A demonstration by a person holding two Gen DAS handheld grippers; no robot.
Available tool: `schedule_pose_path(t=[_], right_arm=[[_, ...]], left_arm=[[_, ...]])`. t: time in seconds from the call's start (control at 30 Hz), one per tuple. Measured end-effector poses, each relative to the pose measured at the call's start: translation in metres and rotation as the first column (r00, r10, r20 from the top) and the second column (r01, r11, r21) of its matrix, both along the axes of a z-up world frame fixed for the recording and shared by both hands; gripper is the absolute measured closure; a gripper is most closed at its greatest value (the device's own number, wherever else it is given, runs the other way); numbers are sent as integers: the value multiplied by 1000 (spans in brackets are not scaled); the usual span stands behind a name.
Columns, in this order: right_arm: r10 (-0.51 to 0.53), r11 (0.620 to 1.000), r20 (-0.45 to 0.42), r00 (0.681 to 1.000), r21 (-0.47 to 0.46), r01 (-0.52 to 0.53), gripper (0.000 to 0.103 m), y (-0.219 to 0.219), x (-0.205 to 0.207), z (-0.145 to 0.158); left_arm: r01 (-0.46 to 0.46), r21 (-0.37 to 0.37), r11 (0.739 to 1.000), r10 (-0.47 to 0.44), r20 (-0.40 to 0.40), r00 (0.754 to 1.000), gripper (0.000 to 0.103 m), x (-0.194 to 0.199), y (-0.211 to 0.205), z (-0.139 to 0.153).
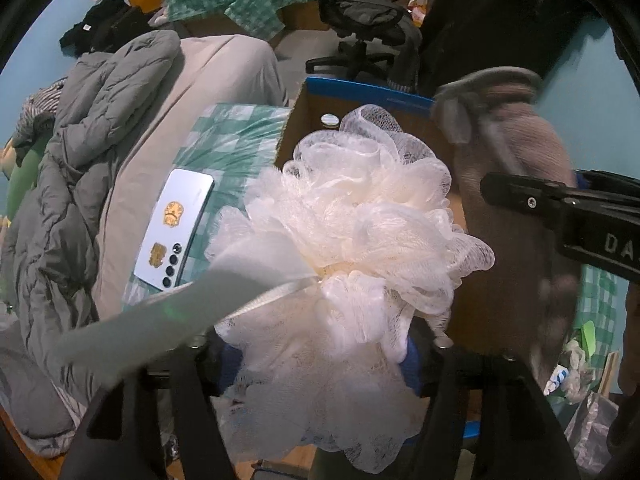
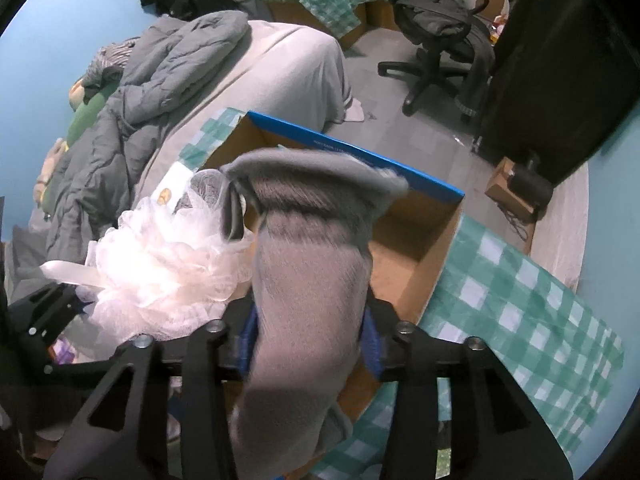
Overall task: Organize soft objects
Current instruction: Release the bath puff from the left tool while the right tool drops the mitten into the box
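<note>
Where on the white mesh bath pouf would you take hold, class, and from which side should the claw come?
Grip the mesh pouf around its gathered core, where the white ribbon loop is tied in, coming from the ribbon side. The outer ruffles are loose and would just stretch; the knot is the firmest part. The left claw already clamps it near there.

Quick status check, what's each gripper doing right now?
Left gripper: closed on the white mesh bath pouf.
Right gripper: closed on the grey sock, over the open cardboard box.

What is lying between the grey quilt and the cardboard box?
In the left wrist view, a phone lies face down on checked cloth, between quilt and box.
</note>
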State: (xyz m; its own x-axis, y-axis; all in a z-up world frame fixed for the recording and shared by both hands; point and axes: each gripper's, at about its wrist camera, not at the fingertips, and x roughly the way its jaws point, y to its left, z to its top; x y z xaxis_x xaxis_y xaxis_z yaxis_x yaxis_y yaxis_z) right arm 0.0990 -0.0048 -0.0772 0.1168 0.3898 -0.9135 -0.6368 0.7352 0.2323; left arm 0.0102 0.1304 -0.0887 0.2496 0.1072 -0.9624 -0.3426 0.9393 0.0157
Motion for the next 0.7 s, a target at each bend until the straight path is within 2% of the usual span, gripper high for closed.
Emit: schedule_pose_path(t=[0.03,0.17,0.7], right_arm=[[-4,1000,2,1000,-4,4,43,1,0,0],[-17,1000,16,1000,-9,17,33,2,-2,2],[-59,998,56,997,-26,60,28,-27,-8,22]], left_arm=[[3,-4,1000,-3,0,1000,36,0,0,1],[15,-14,1000,-15,18,1000,29,-2,-2,7],[57,9,998,-58,67,996,26,-3,-20,37]])
